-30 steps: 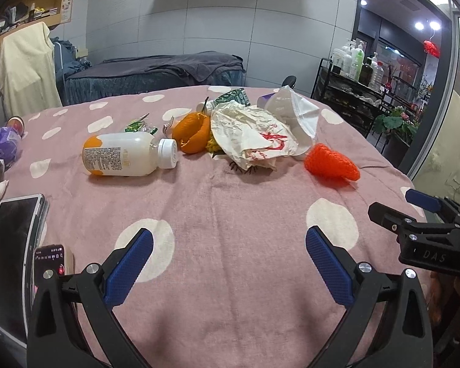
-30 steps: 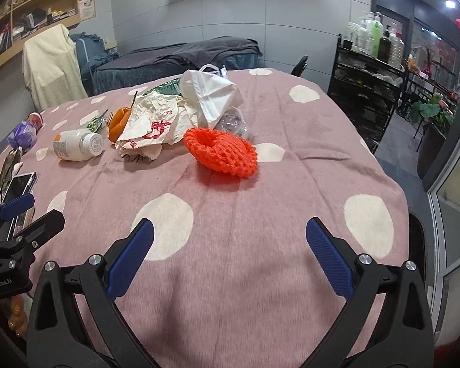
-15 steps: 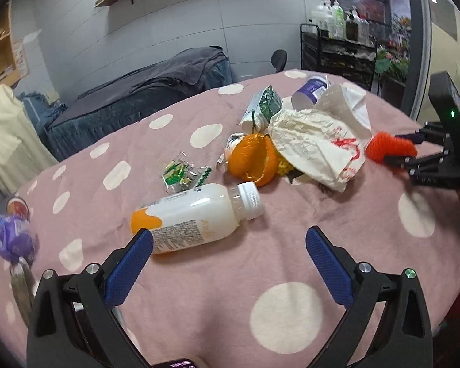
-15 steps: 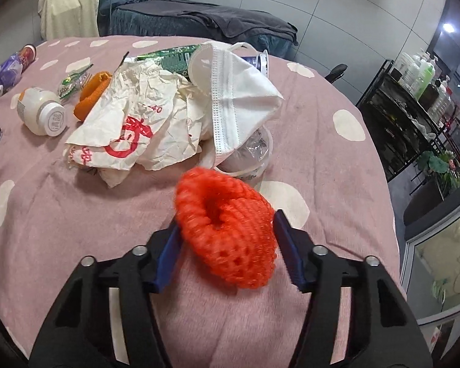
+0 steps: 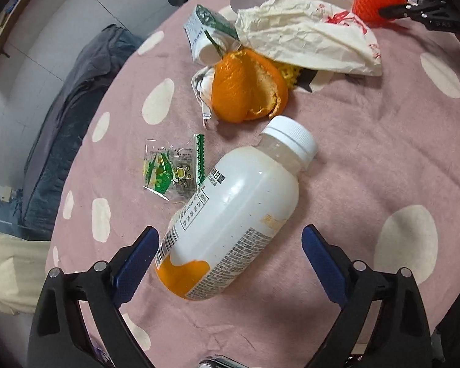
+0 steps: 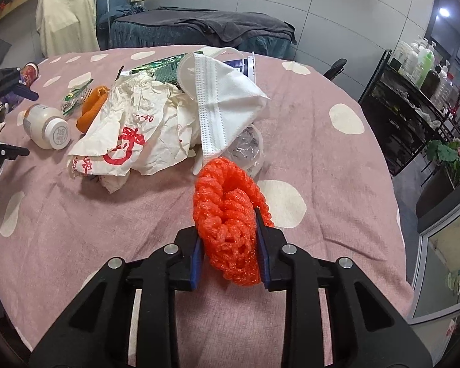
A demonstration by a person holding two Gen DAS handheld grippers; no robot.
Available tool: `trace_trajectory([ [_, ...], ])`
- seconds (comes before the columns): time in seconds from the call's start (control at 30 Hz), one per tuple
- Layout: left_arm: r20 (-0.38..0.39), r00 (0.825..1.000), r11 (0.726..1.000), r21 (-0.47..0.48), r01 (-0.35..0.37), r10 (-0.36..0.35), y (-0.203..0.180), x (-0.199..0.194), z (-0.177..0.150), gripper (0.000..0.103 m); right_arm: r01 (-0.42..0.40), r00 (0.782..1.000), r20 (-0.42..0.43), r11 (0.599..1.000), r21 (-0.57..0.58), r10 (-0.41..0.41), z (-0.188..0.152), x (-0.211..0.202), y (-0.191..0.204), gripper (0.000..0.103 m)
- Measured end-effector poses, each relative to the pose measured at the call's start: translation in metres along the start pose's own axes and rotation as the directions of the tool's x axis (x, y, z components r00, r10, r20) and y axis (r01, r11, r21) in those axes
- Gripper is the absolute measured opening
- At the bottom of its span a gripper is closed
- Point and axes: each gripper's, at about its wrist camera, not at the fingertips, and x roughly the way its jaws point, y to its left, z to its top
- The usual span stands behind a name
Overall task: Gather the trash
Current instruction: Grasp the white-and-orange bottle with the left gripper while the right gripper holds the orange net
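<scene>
Right tongs closing, pads squeezing an orange foam net on the pink dotted worktop, left tongs wide but closing, straddling a toppled white bottle, not gripping, beside orange peel.

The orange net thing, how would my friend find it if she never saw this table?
Look at the pink tablecloth with white dots and find the crumpled paper bag with red print. Just in front of the white face mask beside it sits the orange foam net. It is the only bright, knobbly mesh thing, and the right tongs are closing on it.
</scene>
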Motion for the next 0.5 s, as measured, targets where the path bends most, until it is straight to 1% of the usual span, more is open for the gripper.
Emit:
trace_trajectory([
  [0.03, -0.010, 1.000, 1.000, 0.011, 0.025, -0.024, 0.002, 0.005, -0.001, 0.090, -0.003, 1.000, 0.002, 1.000, 0.003, 0.003, -0.001, -0.001, -0.001, 0.029],
  [0.13, -0.050, 0.998, 0.998, 0.048, 0.052, -0.049, 0.008, 0.017, 0.005, 0.090, -0.003, 1.000, 0.006, 1.000, 0.014, 0.003, -0.001, -0.002, -0.003, 0.029],
  [0.3, -0.114, 0.986, 0.989, 0.072, 0.132, -0.124, 0.010, 0.035, 0.025, 0.089, -0.017, 1.000, 0.010, 0.999, 0.048, 0.016, 0.000, -0.001, -0.011, 0.029],
  [0.37, -0.109, 0.978, 0.983, 0.035, 0.181, -0.177, 0.014, 0.035, 0.023, 0.083, -0.023, 1.000, 0.014, 0.998, 0.067, 0.022, -0.001, 0.000, -0.013, 0.029],
  [0.4, -0.098, 0.973, 0.978, 0.001, 0.208, -0.207, 0.018, 0.033, 0.024, 0.074, -0.026, 1.000, 0.015, 0.997, 0.073, 0.025, -0.001, 0.000, -0.014, 0.029],
  [0.43, -0.090, 0.971, 0.975, -0.020, 0.220, -0.221, 0.023, 0.033, 0.026, 0.071, -0.030, 0.999, 0.015, 0.996, 0.079, 0.029, -0.002, 0.000, -0.015, 0.029],
  [0.5, -0.074, 0.972, 0.974, -0.053, 0.220, -0.223, 0.025, 0.031, 0.024, 0.069, -0.036, 0.999, 0.019, 0.995, 0.088, 0.034, -0.003, -0.001, -0.016, 0.029],
])
